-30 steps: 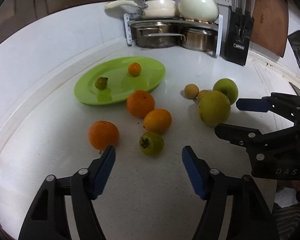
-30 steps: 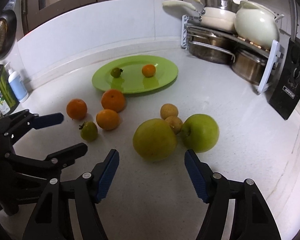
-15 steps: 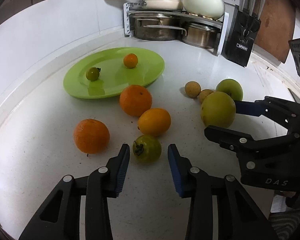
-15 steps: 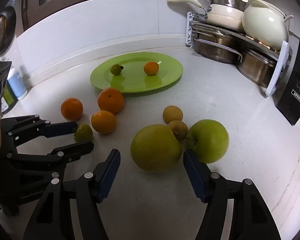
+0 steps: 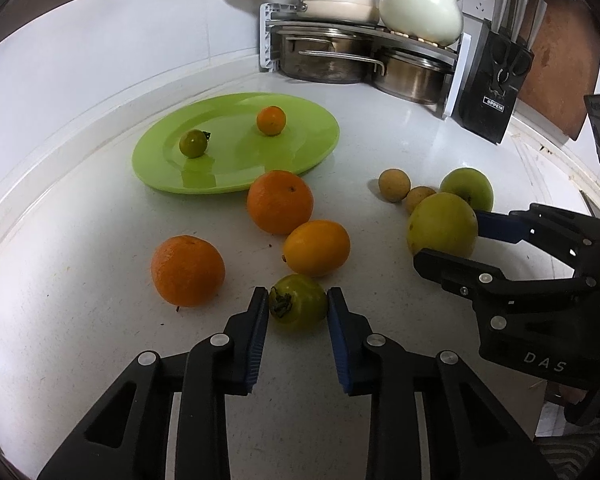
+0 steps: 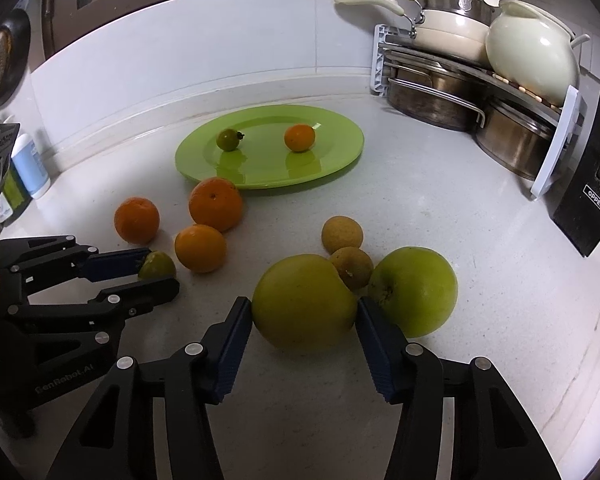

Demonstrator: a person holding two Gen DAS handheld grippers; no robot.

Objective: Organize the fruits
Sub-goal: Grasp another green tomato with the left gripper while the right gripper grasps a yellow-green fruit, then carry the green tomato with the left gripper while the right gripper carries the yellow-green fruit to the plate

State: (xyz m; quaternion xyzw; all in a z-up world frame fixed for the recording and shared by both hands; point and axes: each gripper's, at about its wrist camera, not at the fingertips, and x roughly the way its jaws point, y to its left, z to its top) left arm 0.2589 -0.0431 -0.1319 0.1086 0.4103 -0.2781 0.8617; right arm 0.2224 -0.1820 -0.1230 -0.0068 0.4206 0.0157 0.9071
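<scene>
The left gripper (image 5: 298, 304) pinches a small green persimmon-like fruit (image 5: 299, 303); the right gripper (image 6: 304, 312) brackets a large yellow-green round fruit (image 6: 305, 301), whose lift may nudge the green apple (image 6: 414, 291) beside its right finger rolling.

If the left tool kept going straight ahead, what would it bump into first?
The left tool already has the small green fruit between its fingers. Pushed straight on, that fruit would probably meet the yellow-orange citrus just beyond it; the gap is hard to judge.

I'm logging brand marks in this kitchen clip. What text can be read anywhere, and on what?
"OPPEIN": label on the black knife block.
"DAS": body of the right gripper.
"GenRobot.AI": body of the left gripper.
Bottle labels at the counter edge: too blurred to read.
</scene>
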